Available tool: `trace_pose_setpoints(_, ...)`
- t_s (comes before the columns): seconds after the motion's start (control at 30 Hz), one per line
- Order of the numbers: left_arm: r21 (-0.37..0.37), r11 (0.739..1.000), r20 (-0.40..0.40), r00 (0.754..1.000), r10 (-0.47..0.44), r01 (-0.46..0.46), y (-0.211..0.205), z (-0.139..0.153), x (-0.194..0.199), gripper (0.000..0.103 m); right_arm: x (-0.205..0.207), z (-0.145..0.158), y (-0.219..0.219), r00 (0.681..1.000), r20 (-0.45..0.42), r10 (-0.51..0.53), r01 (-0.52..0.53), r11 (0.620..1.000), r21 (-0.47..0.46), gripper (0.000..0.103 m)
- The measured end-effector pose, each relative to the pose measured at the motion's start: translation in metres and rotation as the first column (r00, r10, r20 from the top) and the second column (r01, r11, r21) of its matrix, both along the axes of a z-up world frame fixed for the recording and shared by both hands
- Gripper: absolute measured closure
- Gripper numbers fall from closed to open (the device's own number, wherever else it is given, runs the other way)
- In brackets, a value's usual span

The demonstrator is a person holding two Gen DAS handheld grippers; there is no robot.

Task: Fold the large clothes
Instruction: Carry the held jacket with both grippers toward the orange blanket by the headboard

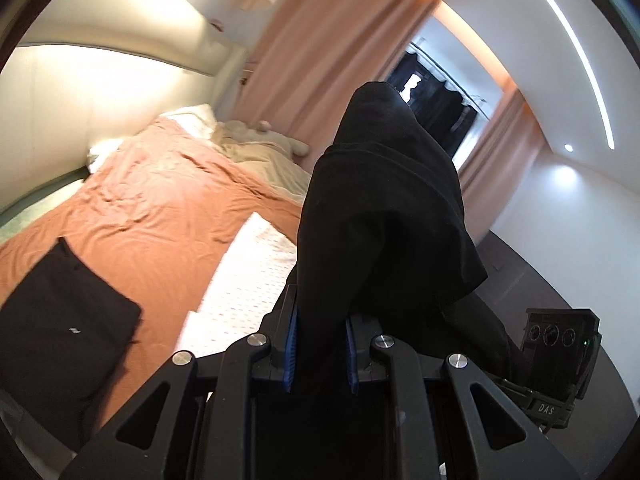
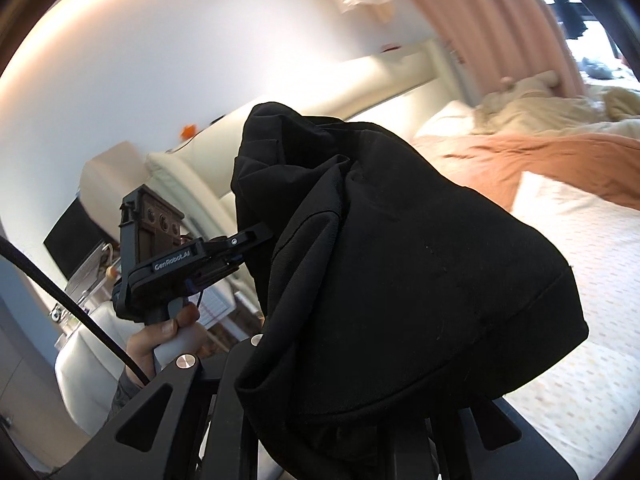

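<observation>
Both fisheye views bend the room hard toward a dark circular rim, curving the ceiling light strip (image 1: pixel 576 40) and the curtain (image 1: pixel 320 40). Warm light washes the headboard wall (image 1: pixel 100 92) almost to white on the left, and daylight glares through the far window (image 1: pixel 412 80). The black garment (image 1: pixel 384 208) reads as near-featureless shadow, while the bed (image 1: pixel 160 200) and background are softly motion-blurred.

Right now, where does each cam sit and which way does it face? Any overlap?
Left wrist: on the left gripper, looking along its fingers over the bed; jaws shut on the black garment; the right gripper shows at the lower right.
Right wrist: on the right gripper, facing the headboard wall; the garment hides its fingertips; the left gripper and the person's hand show.
Shared: garment, bed, curtains.
</observation>
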State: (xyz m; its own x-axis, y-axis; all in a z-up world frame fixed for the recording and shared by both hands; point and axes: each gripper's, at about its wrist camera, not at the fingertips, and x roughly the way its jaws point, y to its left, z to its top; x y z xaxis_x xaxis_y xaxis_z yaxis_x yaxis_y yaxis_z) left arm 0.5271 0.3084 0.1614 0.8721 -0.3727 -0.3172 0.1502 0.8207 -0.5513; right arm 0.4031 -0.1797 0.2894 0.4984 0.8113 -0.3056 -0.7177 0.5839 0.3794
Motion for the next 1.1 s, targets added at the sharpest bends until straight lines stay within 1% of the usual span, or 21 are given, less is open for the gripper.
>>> trace_pose_setpoints(0.03, 0.007, 1.000, -0.006, 1.000, 0.023, -0.022, 0.012, -0.001, -0.003, 0.083, 0.007, -0.001, 0.008, 1.000, -0.002, 0.019, -0.019, 1.000, 0.000, 0.091)
trace_pose_setpoints(0.07, 0.018, 0.999, -0.011, 0.999, 0.037, -0.037, 0.012, 0.000, -0.002, 0.083, 0.017, -0.004, 0.018, 0.999, -0.007, 0.044, -0.044, 0.999, 0.001, 0.091)
trace_pose_setpoints(0.1, 0.031, 0.998, -0.018, 0.998, 0.058, -0.057, 0.021, 0.000, -0.004, 0.083, 0.021, -0.005, 0.025, 0.998, -0.011, 0.061, -0.061, 0.998, 0.001, 0.091)
trace_pose_setpoints(0.27, 0.028, 0.990, -0.044, 0.990, 0.136, -0.135, 0.064, -0.005, -0.014, 0.083, 0.041, -0.016, 0.060, 0.987, -0.026, 0.158, -0.158, 0.987, -0.002, 0.091)
trace_pose_setpoints(0.33, 0.020, 0.987, -0.052, 0.985, 0.162, -0.162, 0.079, -0.006, -0.020, 0.083, 0.040, -0.020, 0.068, 0.983, -0.027, 0.182, -0.182, 0.983, -0.008, 0.091)
trace_pose_setpoints(0.47, 0.025, 0.974, -0.069, 0.971, 0.228, -0.226, 0.115, -0.007, -0.030, 0.083, 0.054, -0.021, 0.088, 0.973, -0.028, 0.229, -0.230, 0.973, -0.016, 0.091)
trace_pose_setpoints(0.63, 0.059, 0.951, -0.080, 0.948, 0.307, -0.303, 0.147, -0.007, -0.042, 0.083, 0.080, -0.027, 0.108, 0.954, -0.074, 0.291, -0.291, 0.957, 0.010, 0.091)
trace_pose_setpoints(0.9, 0.117, 0.918, -0.111, 0.913, 0.392, -0.379, 0.180, -0.019, -0.044, 0.083, 0.113, -0.044, 0.113, 0.918, -0.133, 0.374, -0.371, 0.927, 0.045, 0.091)
trace_pose_setpoints(1.03, 0.138, 0.910, -0.133, 0.903, 0.409, -0.392, 0.190, -0.032, -0.031, 0.083, 0.138, -0.054, 0.108, 0.904, -0.169, 0.394, -0.388, 0.919, 0.066, 0.091)
trace_pose_setpoints(1.07, 0.139, 0.909, -0.137, 0.902, 0.410, -0.393, 0.204, -0.040, -0.033, 0.083, 0.145, -0.057, 0.105, 0.902, -0.177, 0.394, -0.389, 0.919, 0.068, 0.091)
trace_pose_setpoints(1.1, 0.142, 0.909, -0.143, 0.900, 0.411, -0.392, 0.207, -0.044, -0.028, 0.083, 0.155, -0.059, 0.104, 0.901, -0.184, 0.394, -0.388, 0.919, 0.069, 0.091)
